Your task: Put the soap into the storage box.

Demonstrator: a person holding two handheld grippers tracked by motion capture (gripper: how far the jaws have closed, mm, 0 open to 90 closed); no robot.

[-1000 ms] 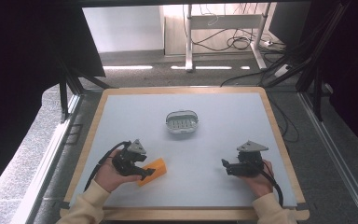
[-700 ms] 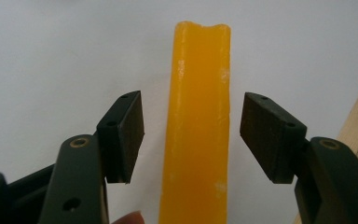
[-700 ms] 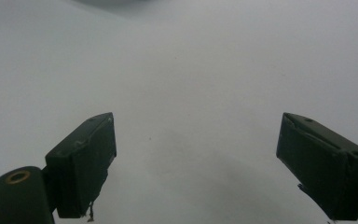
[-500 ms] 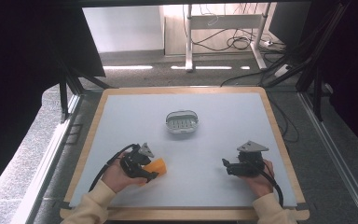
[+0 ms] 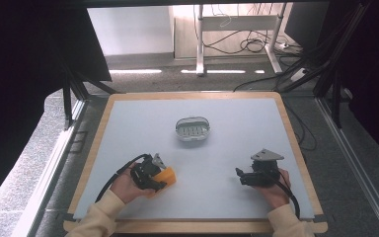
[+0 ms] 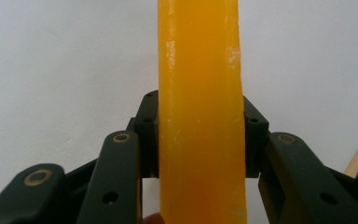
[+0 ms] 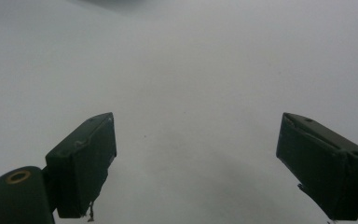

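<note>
Since a second ago your left hand-held gripper (image 5: 159,178) has rolled over toward your body: the grey plate that lay flat on top of it is now tipped up on edge, and the orange soap bar (image 5: 166,176) has turned with it. The bar sat a little farther out and to the right of your hand then; now it is drawn in close against the gripper, low over the near left part of the worktop (image 5: 227,123). In the left gripper view the jaws are closed on the orange soap bar (image 6: 199,116), one pad pressing each broad face, and the bar stands on edge between them, running up out of the top of that view. Its surface looks waxy, with pale scuffs near the upper part.

Farther in, near the middle of the worktop, a small oval soap dish (image 5: 193,129) with a slotted insert sits where it was, well apart from both of your hands.

Your right hand-held gripper (image 5: 240,177) has barely shifted and rests at the near right, jaws pointing left. In the right gripper view its jaws stand wide apart with nothing between them, bare pale worktop (image 7: 191,84) ahead. Nothing lies between the bar and the dish.
</note>
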